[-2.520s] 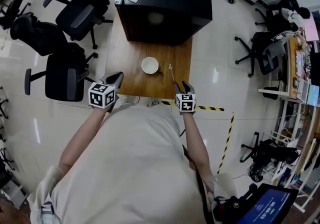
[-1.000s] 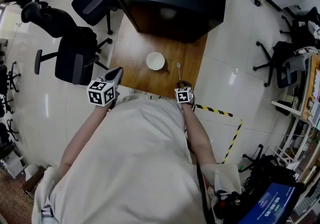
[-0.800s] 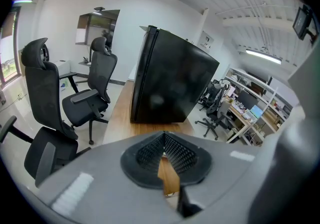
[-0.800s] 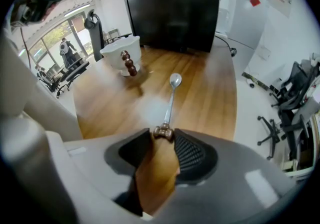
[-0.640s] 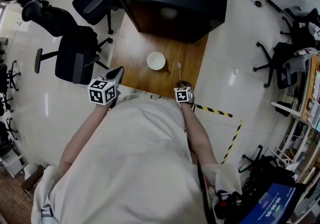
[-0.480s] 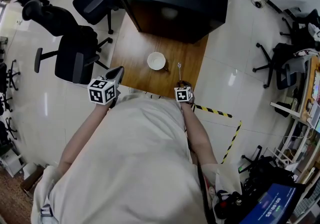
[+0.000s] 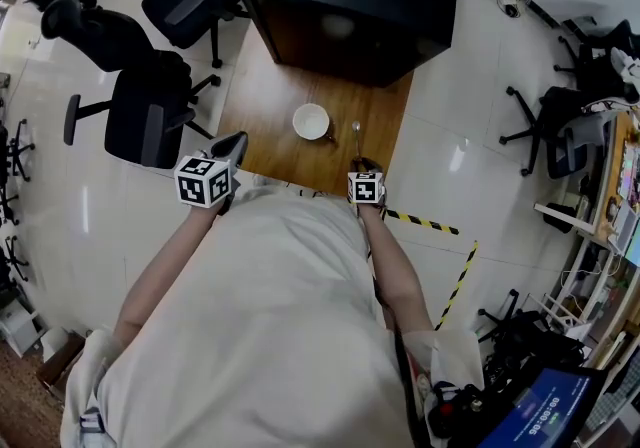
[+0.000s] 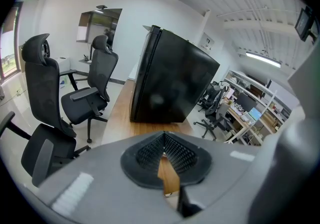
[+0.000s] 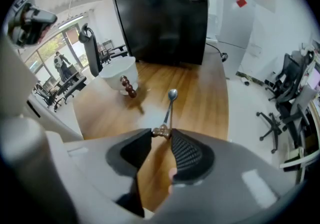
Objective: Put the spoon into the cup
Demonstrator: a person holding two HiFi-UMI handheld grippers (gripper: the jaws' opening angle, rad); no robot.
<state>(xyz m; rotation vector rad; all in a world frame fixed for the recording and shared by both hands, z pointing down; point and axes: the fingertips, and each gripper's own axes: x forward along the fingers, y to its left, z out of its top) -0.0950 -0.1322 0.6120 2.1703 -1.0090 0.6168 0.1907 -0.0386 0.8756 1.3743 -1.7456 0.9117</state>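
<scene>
Your right gripper [image 9: 161,132] has just been closing its jaws, and against a second ago its tips now sit on the spoon's end instead of short of it; the jaws are narrowed to a small gap with the brown knob at the end of the spoon [image 9: 169,105] pinched between the very tips; nothing else sits between them.

Spoon's metal stem runs straight out from the tips, bowl end pointing away from you toward the black cabinet [image 9: 160,13]; can't tell whether the bowl end touches the wood or hangs just above it.

Cup [image 9: 117,75] is white, upright, on the wooden table [image 9: 205,93] left of the spoon and apart from it; its brown beaded handle [image 9: 128,88] points toward the spoon's side; cup sits where it sat in the earlier head views.

Your left gripper [image 8: 163,140] has its jaw tips together, only a thin wedge of table showing lower down between the pads, nothing gripped; in the head view it hangs at the table's near left corner, well apart from cup and spoon, same place as before.

Further out: black office chairs [image 7: 150,121] left of the table; yellow-and-black tape [image 7: 432,227] on the pale floor to your right.
</scene>
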